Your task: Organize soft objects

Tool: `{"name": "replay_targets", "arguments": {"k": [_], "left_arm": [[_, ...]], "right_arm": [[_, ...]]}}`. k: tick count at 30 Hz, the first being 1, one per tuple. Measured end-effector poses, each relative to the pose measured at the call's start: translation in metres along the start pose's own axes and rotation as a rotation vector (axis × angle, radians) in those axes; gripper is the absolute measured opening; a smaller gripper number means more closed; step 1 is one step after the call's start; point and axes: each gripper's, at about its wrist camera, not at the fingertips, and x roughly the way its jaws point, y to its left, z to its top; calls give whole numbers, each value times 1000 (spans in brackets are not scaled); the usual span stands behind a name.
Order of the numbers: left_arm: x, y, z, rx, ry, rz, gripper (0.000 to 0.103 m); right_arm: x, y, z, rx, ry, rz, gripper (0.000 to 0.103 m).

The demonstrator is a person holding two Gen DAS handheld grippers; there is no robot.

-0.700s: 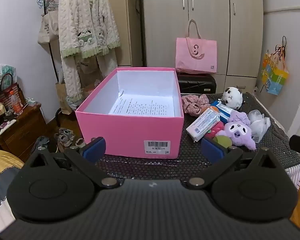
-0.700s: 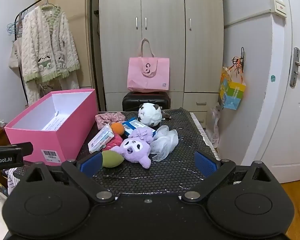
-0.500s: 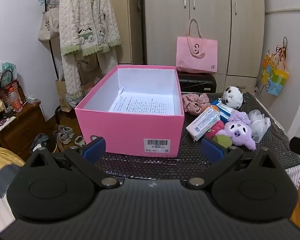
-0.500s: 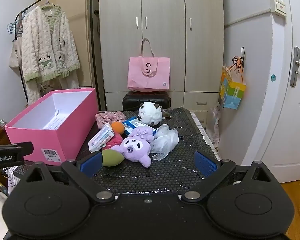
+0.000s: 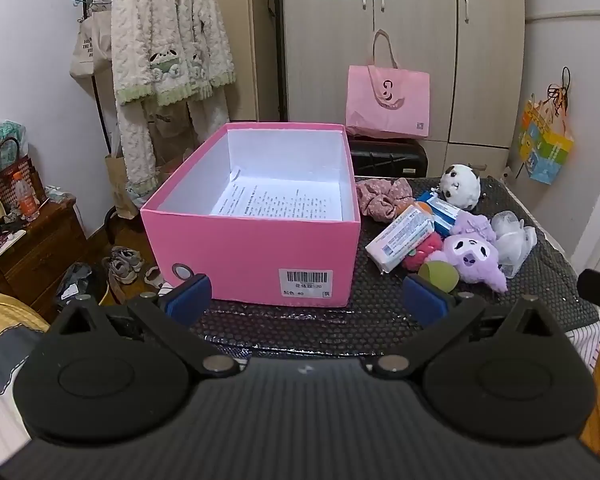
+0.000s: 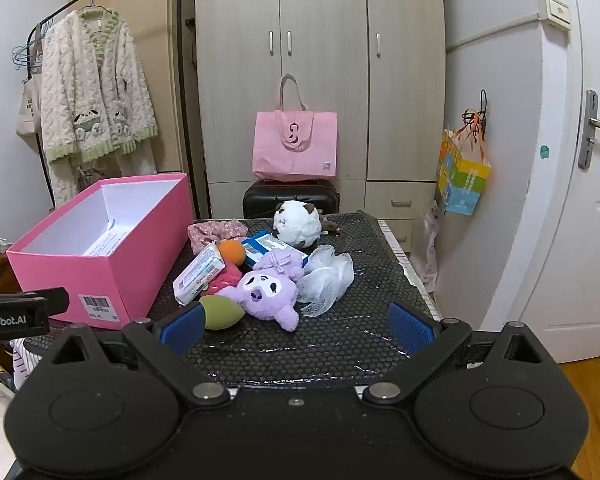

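Note:
A pink box (image 5: pixel 256 248) (image 6: pixel 100 276), open-topped with a printed sheet inside, stands on the left of a black mat (image 6: pixel 340 344). To its right lies a pile: a purple plush (image 6: pixel 266 294) (image 5: pixel 470 254), a white panda plush (image 6: pixel 298 228), a white mesh puff (image 6: pixel 328 276), a pink scrunchie (image 6: pixel 214 232), a green sponge (image 6: pixel 220 312), an orange ball (image 6: pixel 232 252), a red fuzzy item (image 6: pixel 224 278) and tissue packs (image 6: pixel 198 274). My left gripper (image 5: pixel 306 300) is open and empty before the box. My right gripper (image 6: pixel 296 326) is open and empty before the pile.
A pink tote bag (image 6: pixel 294 146) sits on a black suitcase (image 6: pixel 290 196) behind the table, before a wardrobe (image 6: pixel 320 60). A clothes rack with a fluffy robe (image 6: pixel 94 96) is at left. A white door (image 6: pixel 580 200) is at right, a wooden dresser (image 5: pixel 24 248) at far left.
The left gripper has drawn back and risen slightly, so the box sits a little farther away. The right gripper has barely moved. Both stay open.

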Motion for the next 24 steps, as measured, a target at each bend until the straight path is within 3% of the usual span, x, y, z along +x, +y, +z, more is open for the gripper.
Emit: {"name": "replay_targets", "arguments": {"k": [24], "left_arm": [[7, -6, -5, 18, 43, -12, 103]], "right_arm": [[1, -2, -3, -8, 1, 22, 100]]}}
